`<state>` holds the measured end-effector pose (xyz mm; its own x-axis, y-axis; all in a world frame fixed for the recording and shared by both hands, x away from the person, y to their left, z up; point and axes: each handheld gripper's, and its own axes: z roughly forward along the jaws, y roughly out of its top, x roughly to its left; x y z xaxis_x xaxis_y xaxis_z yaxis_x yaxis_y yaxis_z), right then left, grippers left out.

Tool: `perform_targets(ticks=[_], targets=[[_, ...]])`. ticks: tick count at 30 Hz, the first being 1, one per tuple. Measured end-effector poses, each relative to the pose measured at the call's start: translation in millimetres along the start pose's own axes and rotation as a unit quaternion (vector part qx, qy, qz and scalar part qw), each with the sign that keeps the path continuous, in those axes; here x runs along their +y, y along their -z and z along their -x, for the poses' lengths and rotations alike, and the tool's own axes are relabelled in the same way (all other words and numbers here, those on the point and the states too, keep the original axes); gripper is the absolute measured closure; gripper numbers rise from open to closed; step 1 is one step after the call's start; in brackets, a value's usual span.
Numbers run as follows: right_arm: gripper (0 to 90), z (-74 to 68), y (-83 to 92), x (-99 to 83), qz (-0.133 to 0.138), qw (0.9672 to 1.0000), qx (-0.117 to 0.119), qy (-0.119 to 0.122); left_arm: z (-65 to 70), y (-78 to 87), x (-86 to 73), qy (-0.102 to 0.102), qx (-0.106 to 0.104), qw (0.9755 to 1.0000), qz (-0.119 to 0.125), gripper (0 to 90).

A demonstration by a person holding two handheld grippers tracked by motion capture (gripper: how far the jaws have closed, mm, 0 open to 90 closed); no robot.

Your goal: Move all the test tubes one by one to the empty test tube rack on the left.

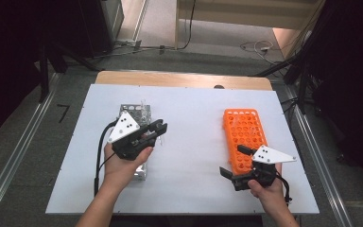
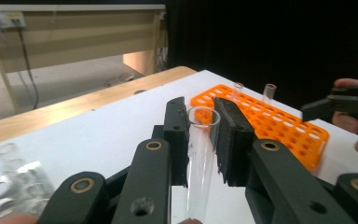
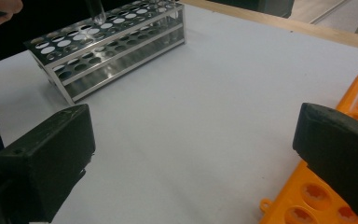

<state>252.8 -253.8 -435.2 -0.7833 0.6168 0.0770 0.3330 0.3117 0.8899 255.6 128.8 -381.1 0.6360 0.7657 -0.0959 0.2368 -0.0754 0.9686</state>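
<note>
Left gripper (image 2: 200, 140) jaws clamped on clear glass test tube (image 2: 200, 154), tube upright between pads, above metal rack (image 1: 139, 116), right gripper (image 1: 238, 163) jaws wide apart, empty, beside orange rack (image 1: 243, 130)

The test tube (image 2: 200, 158) runs off the bottom edge, its lower end unseen.
</note>
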Motion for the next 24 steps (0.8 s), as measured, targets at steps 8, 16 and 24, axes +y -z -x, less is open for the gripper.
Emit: perform_targets(ticks=[8,16,24], targets=[[0.0,11.5,9.2,-3.9,0.002,0.9999,-0.012,-0.009,-25.2,2.6,2.4,0.011,0.036,0.9993,0.007,75.7],[0.0,17.6,13.8,-5.8,0.004,0.9995,-0.025,-0.017,-47.9,-7.2,5.2,0.016,0.072,0.9972,0.011,75.7],[0.0,20.8,16.3,-6.4,0.006,0.9992,-0.032,-0.024,-69.0,-25.0,-1.9,0.029,0.111,0.9933,0.019,75.7]])
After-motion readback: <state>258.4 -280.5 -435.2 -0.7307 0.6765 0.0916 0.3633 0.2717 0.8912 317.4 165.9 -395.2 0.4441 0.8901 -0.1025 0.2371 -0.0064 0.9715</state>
